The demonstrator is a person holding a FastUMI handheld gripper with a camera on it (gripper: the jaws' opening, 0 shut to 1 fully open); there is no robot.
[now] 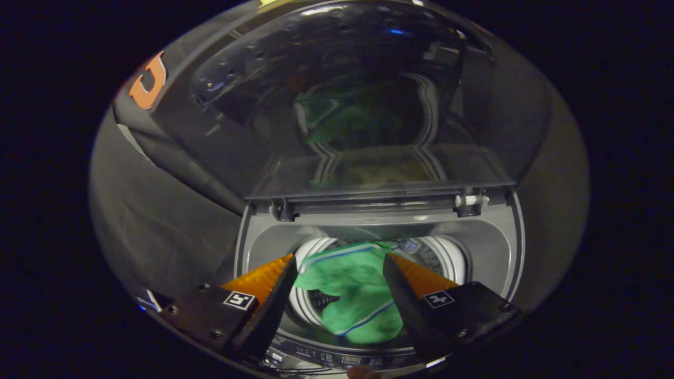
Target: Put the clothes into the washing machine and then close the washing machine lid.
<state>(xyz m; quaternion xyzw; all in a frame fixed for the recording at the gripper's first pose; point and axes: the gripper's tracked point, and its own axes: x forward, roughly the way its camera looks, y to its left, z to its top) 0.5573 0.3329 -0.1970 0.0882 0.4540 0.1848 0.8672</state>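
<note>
Gripper view: my gripper [339,263] hangs spread wide, holding nothing, above the washing machine [489,247]. The green cloth [353,292] lies in the drum, draped across its rim. I'd nudge it inside before reaching for the raised lid [363,105].

— What sits around the machine?

— Black cloth [158,221], the booth's wall. It hangs behind and to the left side, draped in soft folds.

— Anything else?

— The same dark cloth [547,173] runs down the right side, dim and smooth. A small pale patch [150,301] shows low on the left; I cannot tell what it is.
</note>
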